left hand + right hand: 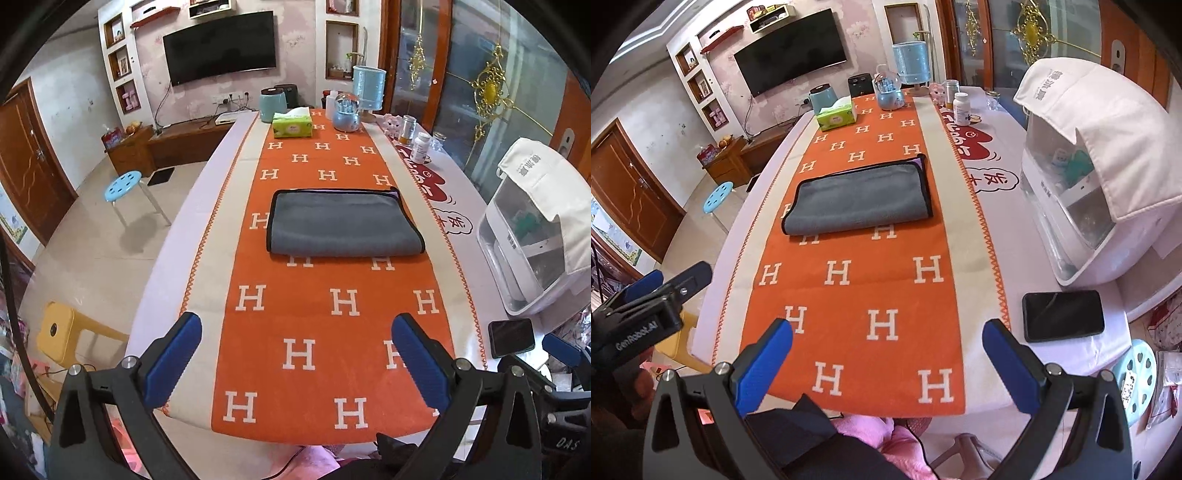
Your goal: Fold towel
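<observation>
A grey towel (341, 225) with a black border lies folded flat on the orange table runner (317, 332), its folded edge toward me. It also shows in the right wrist view (858, 201), with a purple underside peeking at its far right corner. My left gripper (295, 332) is open and empty, held near the table's front edge, well short of the towel. My right gripper (886, 336) is open and empty, also at the front edge. The left gripper's body (646, 299) shows at the left of the right wrist view.
A black phone (1063, 315) lies on the table at the right front. A white appliance with a cloth cover (1100, 177) stands at the right. A tissue box (292, 125), jars, a bottle (420, 147) and a snow globe (347, 112) stand at the far end. Stools stand beside the table.
</observation>
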Demonstrator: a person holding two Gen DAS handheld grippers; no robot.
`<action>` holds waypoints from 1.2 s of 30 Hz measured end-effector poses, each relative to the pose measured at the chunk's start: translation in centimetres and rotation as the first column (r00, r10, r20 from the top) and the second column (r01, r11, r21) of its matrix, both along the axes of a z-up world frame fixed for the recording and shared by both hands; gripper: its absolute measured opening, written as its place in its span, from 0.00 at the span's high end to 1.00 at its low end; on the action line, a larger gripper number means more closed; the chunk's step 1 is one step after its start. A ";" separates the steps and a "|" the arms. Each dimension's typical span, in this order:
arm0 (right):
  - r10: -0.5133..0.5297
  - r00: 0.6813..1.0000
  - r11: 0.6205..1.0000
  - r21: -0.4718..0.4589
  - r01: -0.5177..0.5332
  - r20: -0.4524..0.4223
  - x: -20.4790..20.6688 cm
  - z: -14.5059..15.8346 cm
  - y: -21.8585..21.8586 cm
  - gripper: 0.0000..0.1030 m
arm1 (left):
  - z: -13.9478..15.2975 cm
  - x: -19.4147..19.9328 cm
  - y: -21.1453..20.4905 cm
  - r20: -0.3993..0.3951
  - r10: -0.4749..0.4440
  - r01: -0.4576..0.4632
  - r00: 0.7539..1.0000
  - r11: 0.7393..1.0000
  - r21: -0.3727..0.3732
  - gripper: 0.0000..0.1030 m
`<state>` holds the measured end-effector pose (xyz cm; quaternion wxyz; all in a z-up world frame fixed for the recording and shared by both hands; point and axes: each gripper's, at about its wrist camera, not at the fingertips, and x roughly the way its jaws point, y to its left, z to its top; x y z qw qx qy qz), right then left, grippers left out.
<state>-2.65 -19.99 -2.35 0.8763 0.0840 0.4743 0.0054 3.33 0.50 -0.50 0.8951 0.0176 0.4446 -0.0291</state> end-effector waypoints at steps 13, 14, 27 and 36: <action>-0.017 0.995 0.999 -0.044 0.021 0.095 0.0 1.8 2.1 0.00 | 0.8 -0.3 1.1 0.059 0.024 -0.026 0.998 0.999 0.028 0.01; -0.009 0.995 0.999 -0.048 0.013 0.096 0.2 1.8 2.4 0.00 | 0.9 -0.3 1.2 0.065 0.027 -0.029 0.998 0.999 0.029 0.01; 0.022 0.996 0.998 -0.066 -0.017 0.085 0.7 1.5 4.5 0.00 | 1.2 -0.3 2.3 0.090 0.027 -0.029 0.996 0.999 0.029 0.01; 0.010 0.998 0.998 -0.057 -0.007 0.062 0.7 1.1 4.5 0.00 | 1.2 -0.4 2.0 0.092 0.009 -0.012 0.996 0.999 0.032 0.01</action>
